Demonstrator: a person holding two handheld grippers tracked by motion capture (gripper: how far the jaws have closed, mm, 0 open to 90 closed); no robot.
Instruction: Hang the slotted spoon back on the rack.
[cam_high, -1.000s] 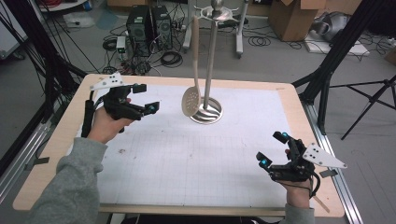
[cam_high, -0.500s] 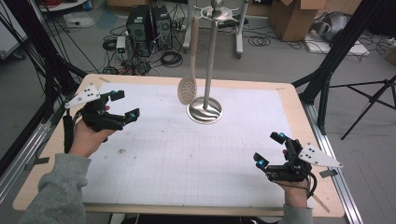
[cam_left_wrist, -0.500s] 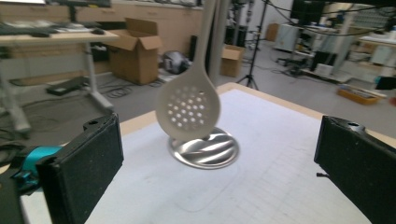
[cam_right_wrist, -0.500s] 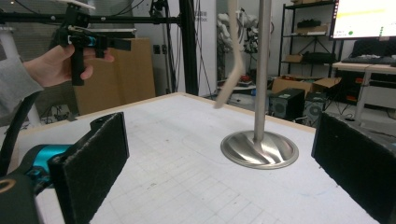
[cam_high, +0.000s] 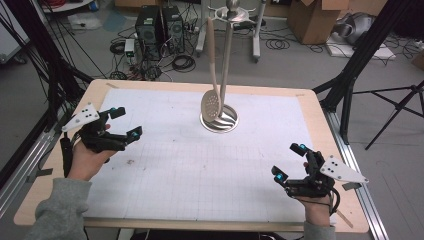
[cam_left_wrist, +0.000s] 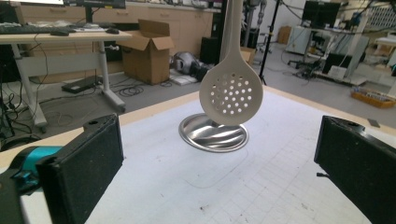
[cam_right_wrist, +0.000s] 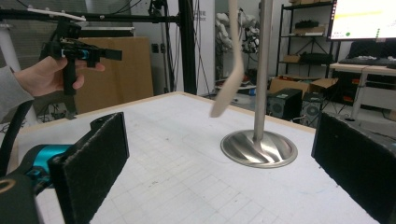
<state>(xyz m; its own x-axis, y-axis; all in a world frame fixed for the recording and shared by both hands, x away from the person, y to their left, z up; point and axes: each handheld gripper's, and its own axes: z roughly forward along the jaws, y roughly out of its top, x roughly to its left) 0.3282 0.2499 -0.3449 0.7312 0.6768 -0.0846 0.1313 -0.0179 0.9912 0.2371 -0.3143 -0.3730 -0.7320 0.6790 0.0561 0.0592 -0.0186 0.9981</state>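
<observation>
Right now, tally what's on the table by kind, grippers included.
Slotted spoon: 1
Metal stand: 1
Grippers, left gripper and right gripper, both open and empty: 2
Total: 4

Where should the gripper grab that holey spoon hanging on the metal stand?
Probably the slim handle just above the slotted spoon's round bowl, approached from the left gripper's side. The handle hangs nearly upright beside the stand's pole, so open jaws could close across it there.

A robotics lab

Around the gridded table (cam_high: 165, 200) — black camera stands (cam_high: 360, 55), computer towers (cam_high: 157, 25) amid floor cables behind it, cardboard boxes (cam_left_wrist: 149, 51), monitor-topped desks (cam_right_wrist: 362, 21) beyond.
</observation>
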